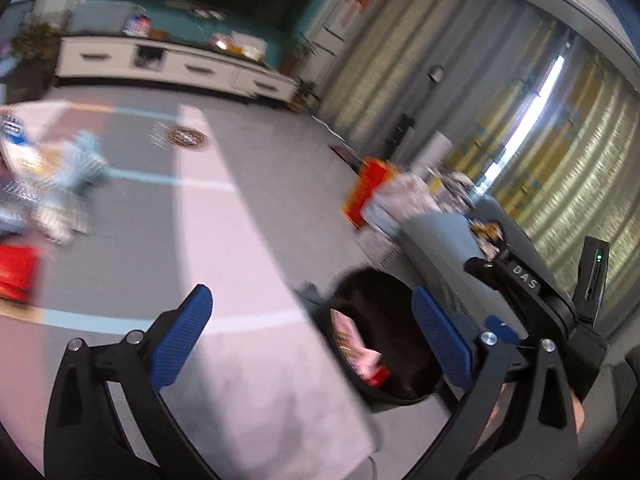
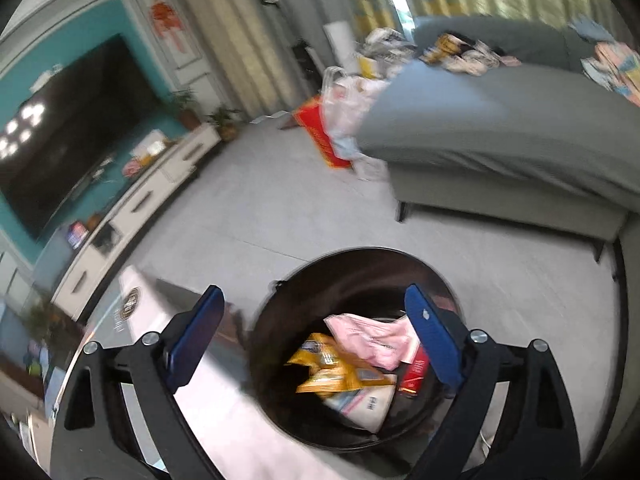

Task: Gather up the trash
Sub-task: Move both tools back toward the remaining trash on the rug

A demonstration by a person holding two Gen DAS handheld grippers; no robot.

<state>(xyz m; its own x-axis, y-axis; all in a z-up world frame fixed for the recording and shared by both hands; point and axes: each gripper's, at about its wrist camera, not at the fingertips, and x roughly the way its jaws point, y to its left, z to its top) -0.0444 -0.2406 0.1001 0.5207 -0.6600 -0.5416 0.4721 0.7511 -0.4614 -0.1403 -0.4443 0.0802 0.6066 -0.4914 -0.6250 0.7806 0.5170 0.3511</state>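
Round black bin (image 2: 276,360) holds a pink wrapper (image 2: 376,340), yellow packet (image 2: 336,372) and white bag (image 2: 360,404); right gripper (image 2: 316,344) and left gripper (image 1: 312,344) both spread wide, empty

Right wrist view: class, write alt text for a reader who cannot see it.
The open right gripper hangs empty above a round black bin holding a pink wrapper, yellow packets and a white packet. Behind, a grey sofa carries clutter; a television is at left.

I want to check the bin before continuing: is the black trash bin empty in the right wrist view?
No, the black trash bin already holds a yellow snack wrapper, a pink wrapper and a white packet.
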